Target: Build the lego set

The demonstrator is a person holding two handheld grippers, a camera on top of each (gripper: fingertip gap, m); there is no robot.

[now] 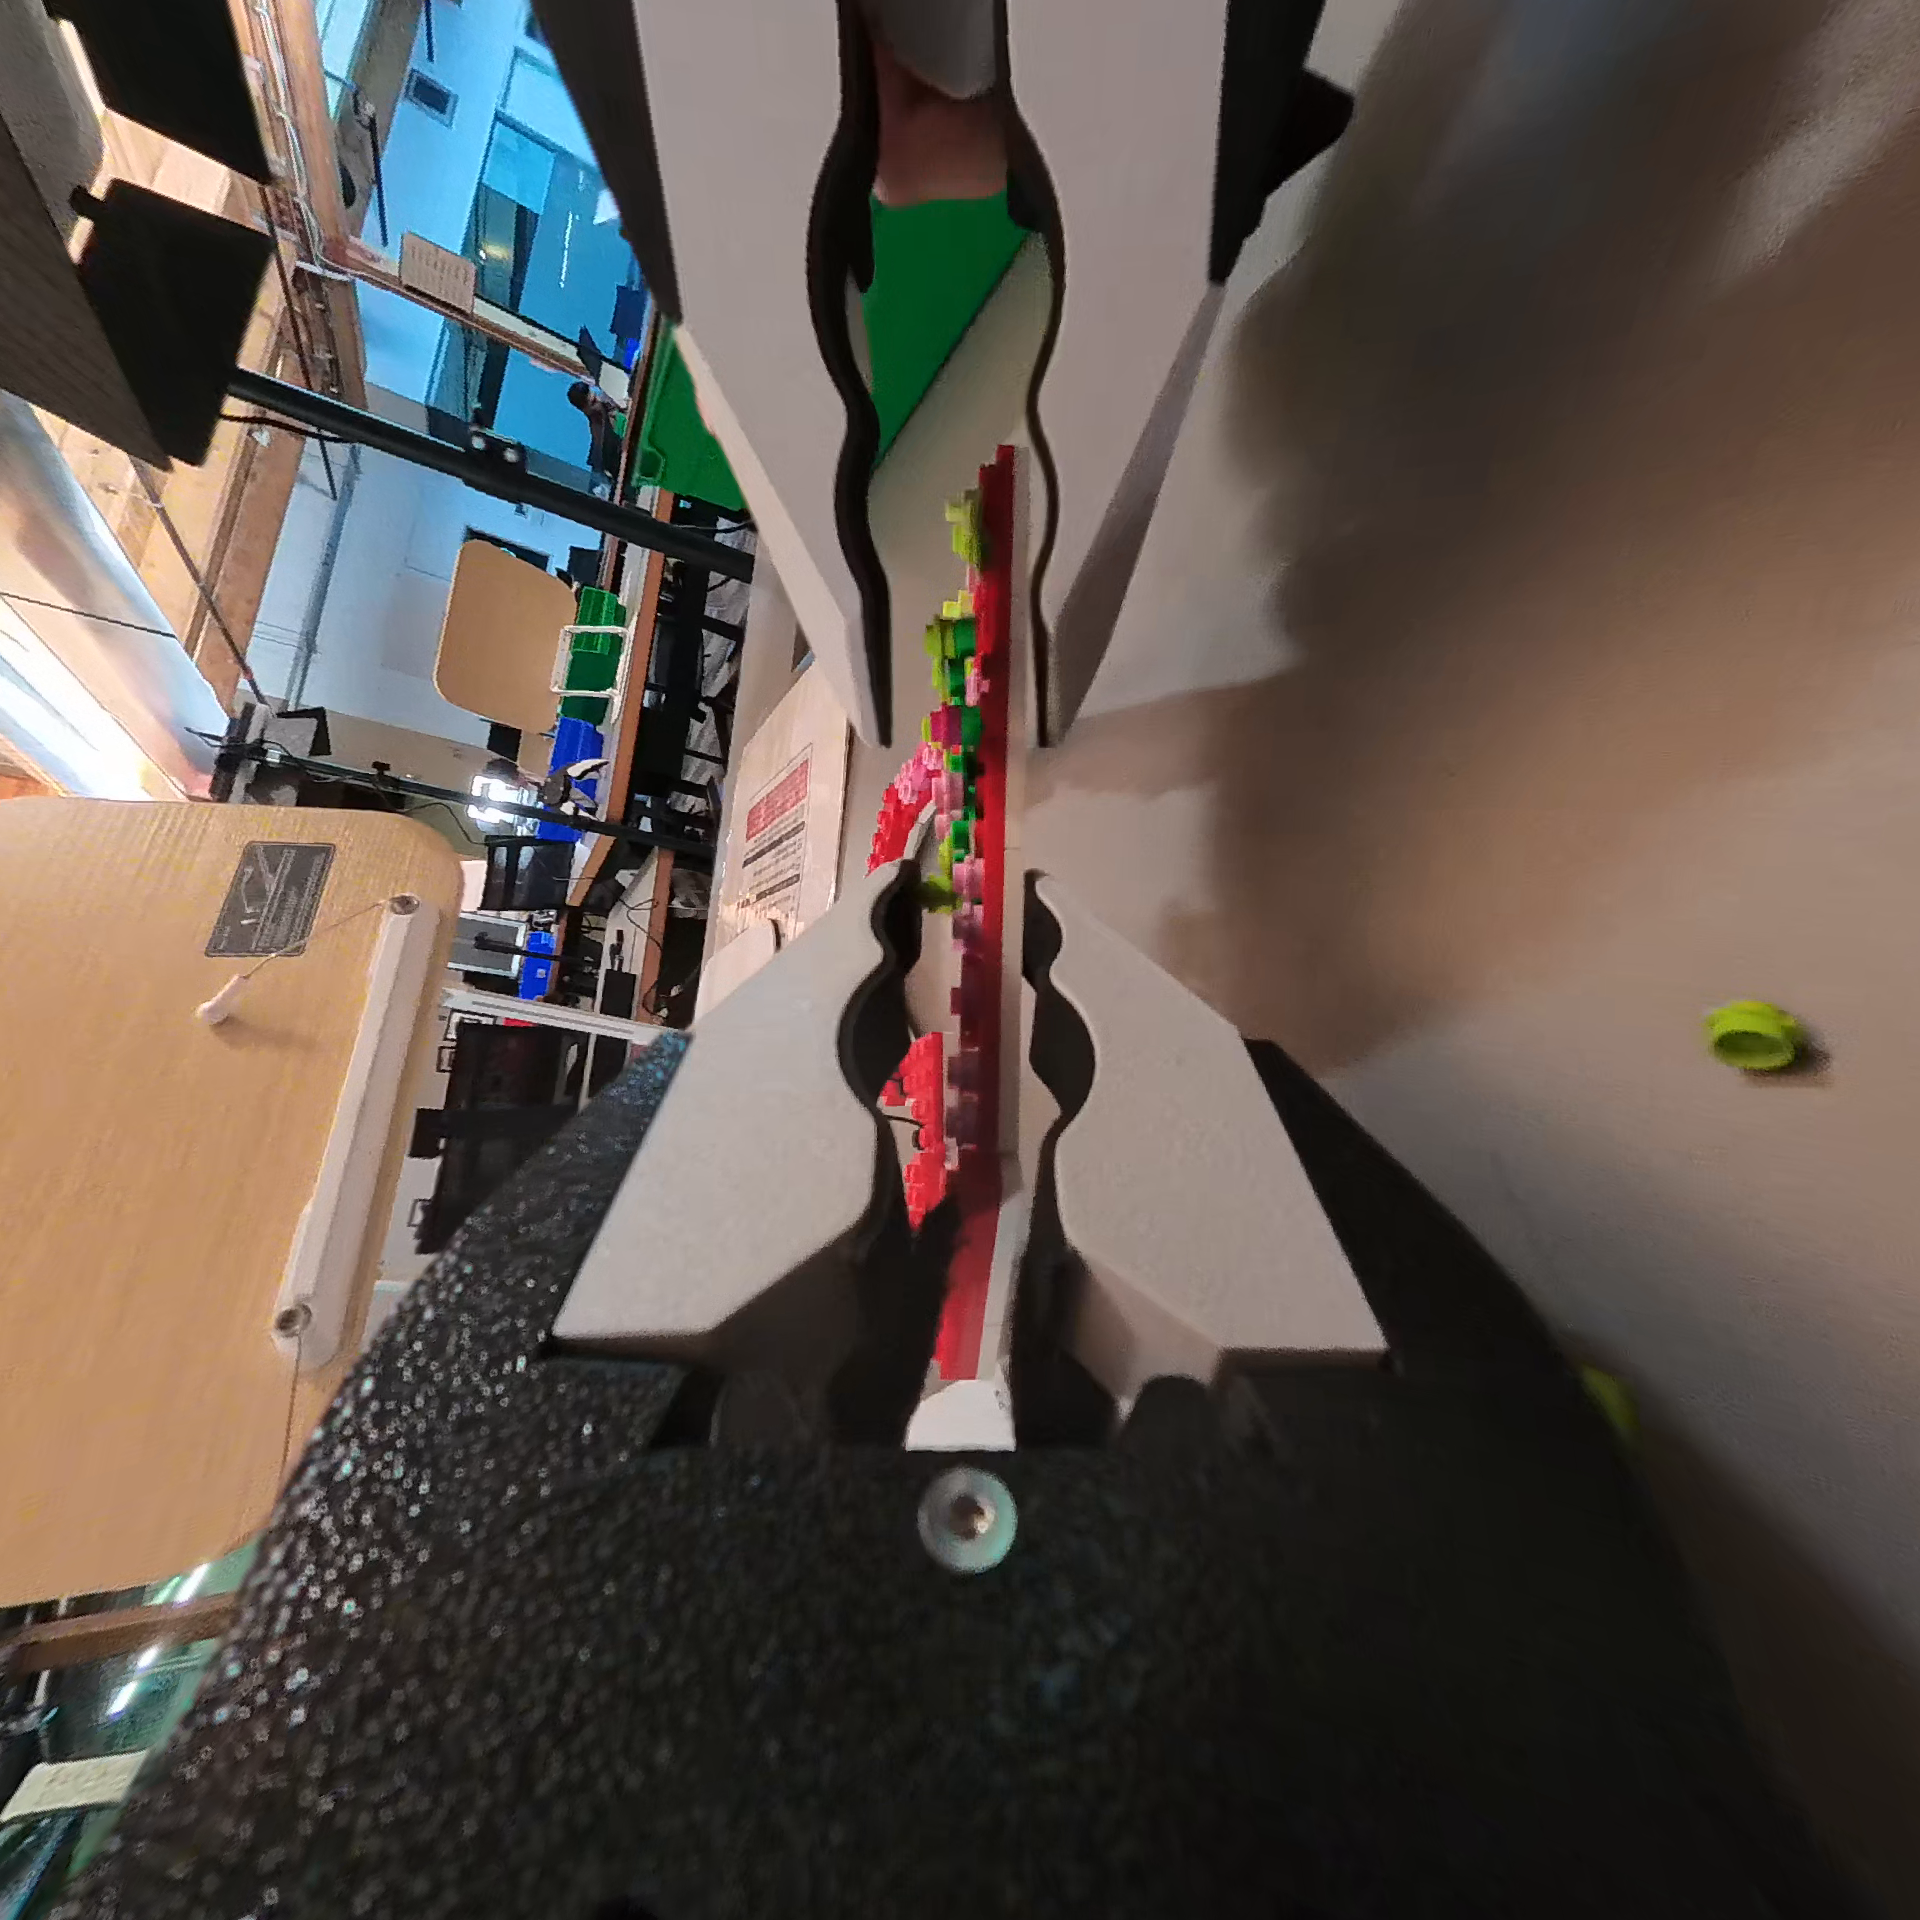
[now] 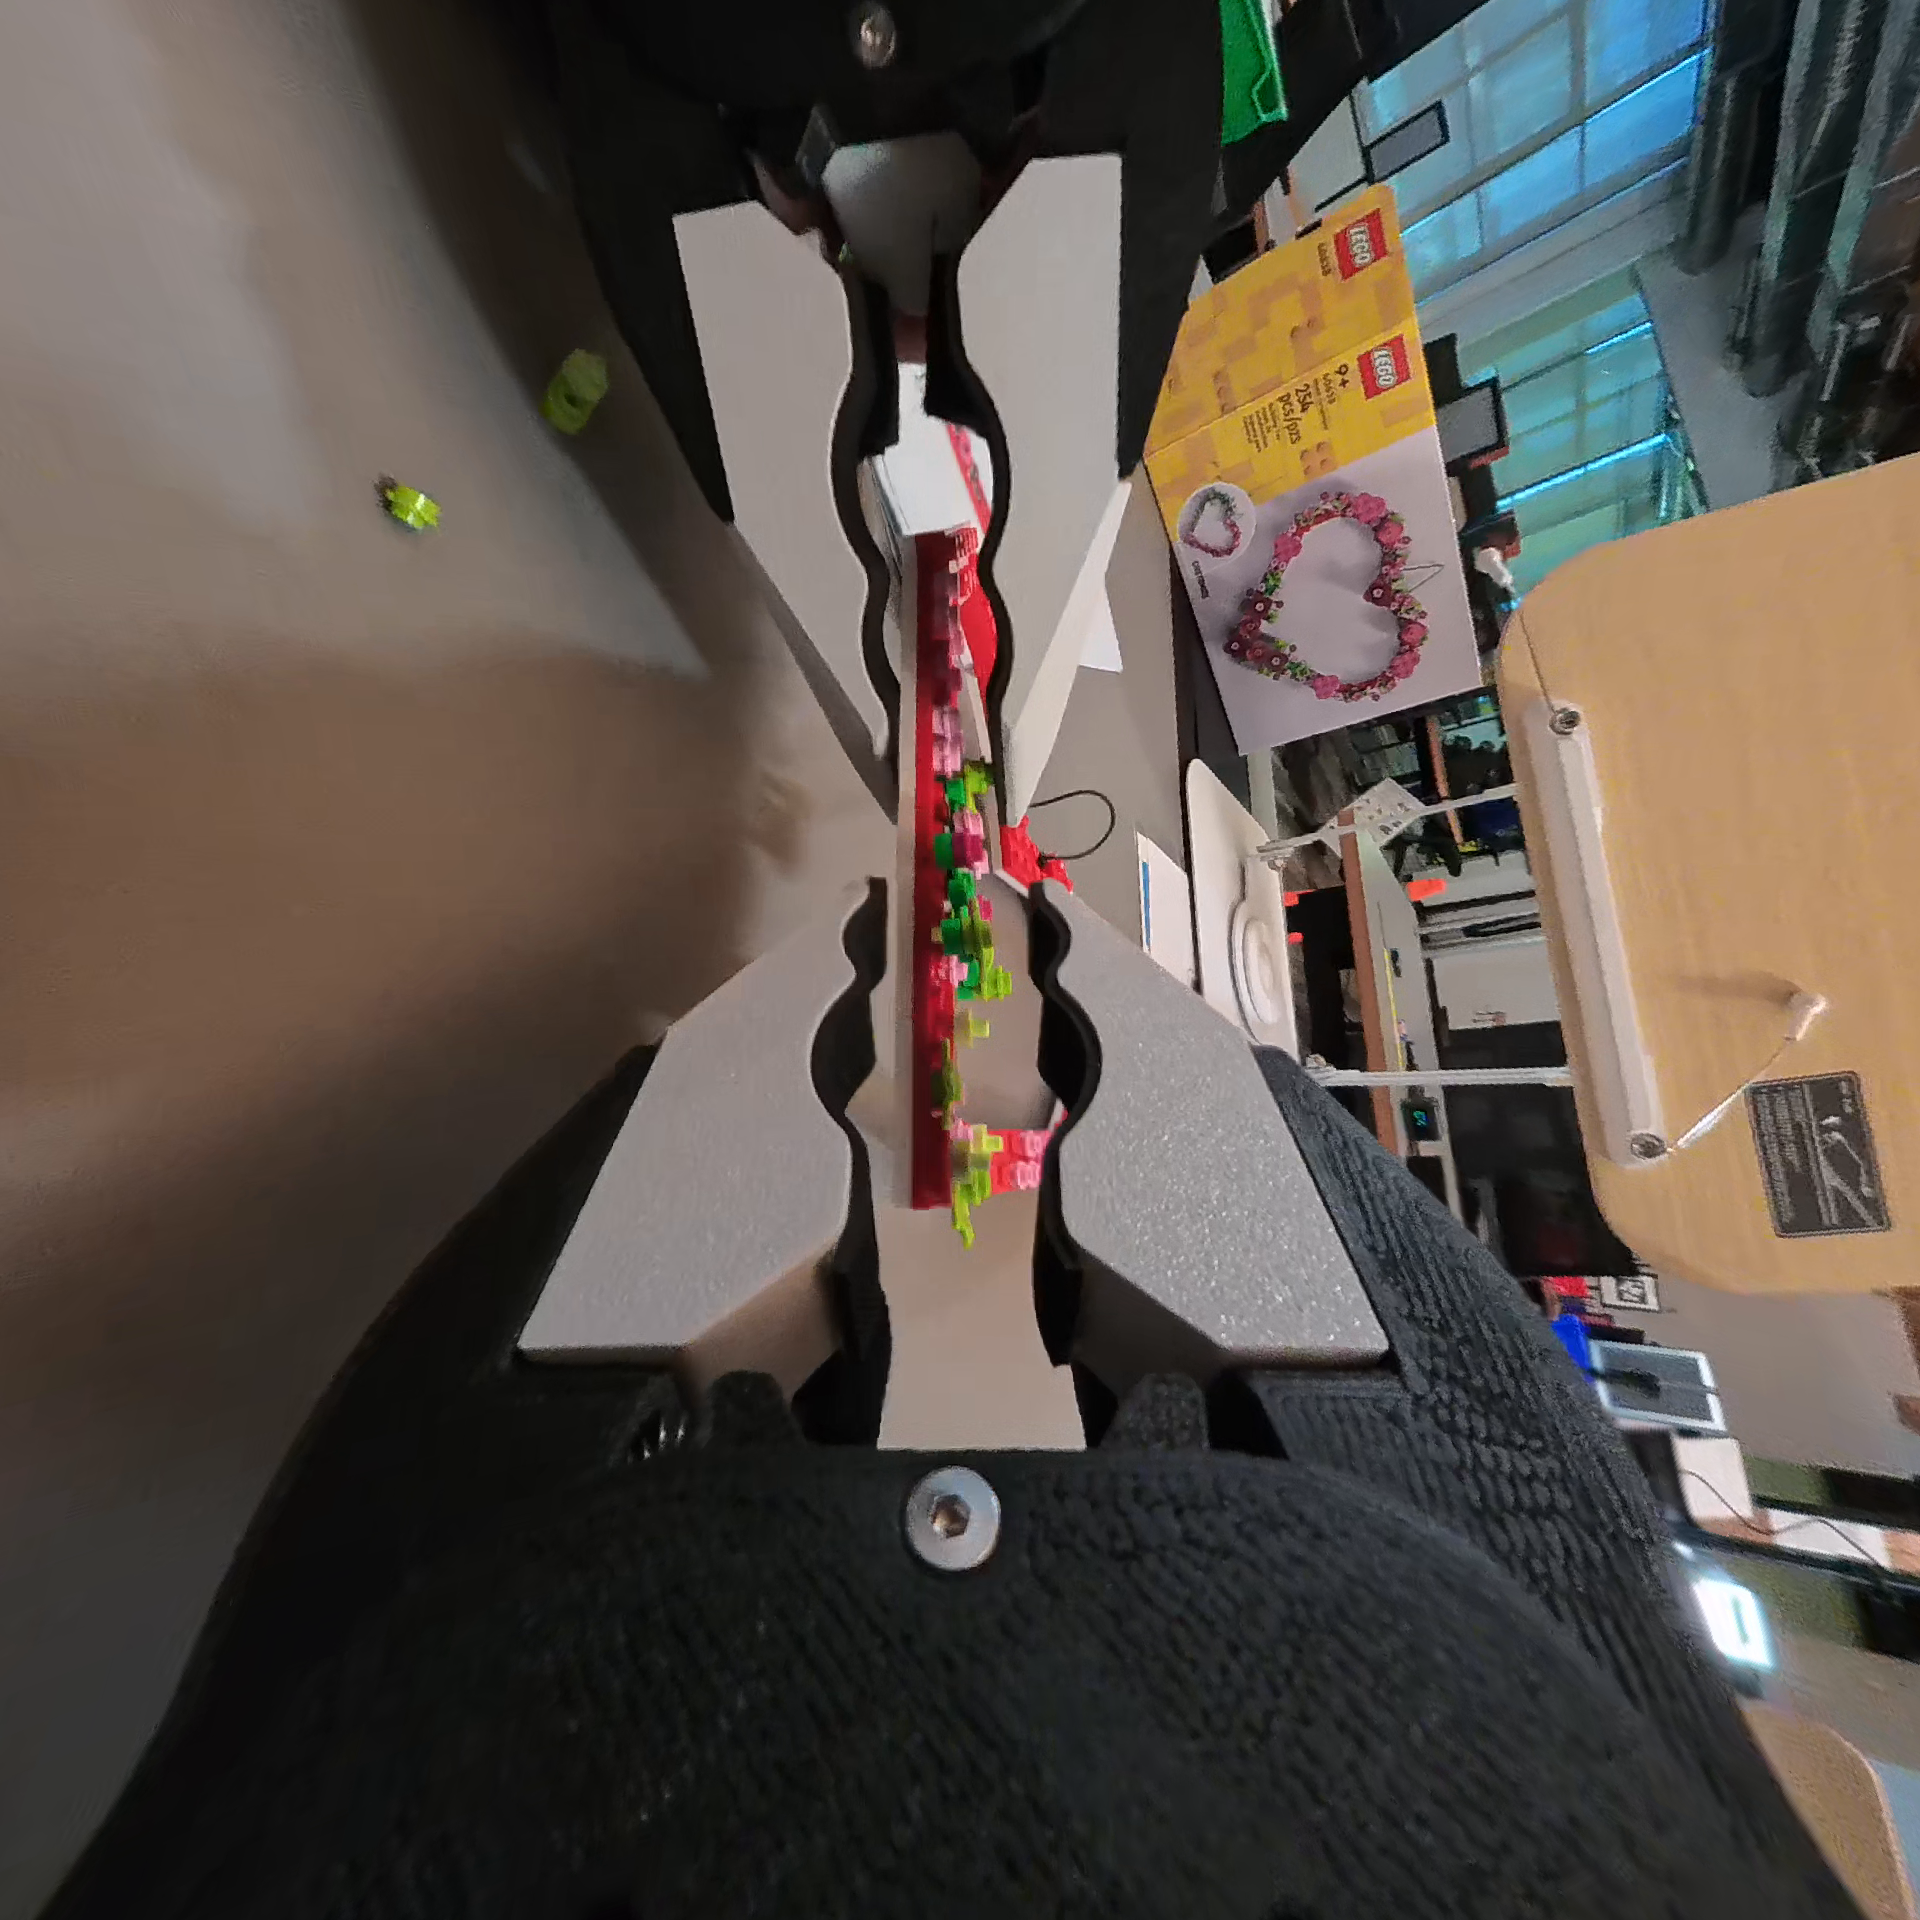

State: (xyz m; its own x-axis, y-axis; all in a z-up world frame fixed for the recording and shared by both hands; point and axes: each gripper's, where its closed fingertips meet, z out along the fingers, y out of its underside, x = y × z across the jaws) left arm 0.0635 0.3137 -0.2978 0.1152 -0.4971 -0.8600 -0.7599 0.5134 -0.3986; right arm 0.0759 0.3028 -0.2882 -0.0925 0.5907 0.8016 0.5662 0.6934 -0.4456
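Note:
The Lego build (image 1: 995,790) is a long red plate seen edge-on, with pink, magenta and lime flower pieces on one face. It hangs level with the grey table (image 1: 1558,727) and a little off it. My left gripper (image 1: 961,883) is shut on one end, one finger on each face. My right gripper (image 2: 956,894) is shut on the other end of the build (image 2: 928,1039). The two grippers face each other tip to tip: the right one (image 1: 964,738) shows in the left wrist view, and the left one (image 2: 945,779) in the right wrist view.
Loose lime pieces (image 1: 1754,1036) (image 2: 575,387) (image 2: 408,506) lie on the table. A red curved section (image 1: 899,821) lies behind the build. The set's box (image 2: 1320,499), a white paper and a black cord loop (image 2: 1081,821) are nearby. Wooden chair backs (image 1: 177,1143) (image 2: 1745,883) stand beyond the table edge.

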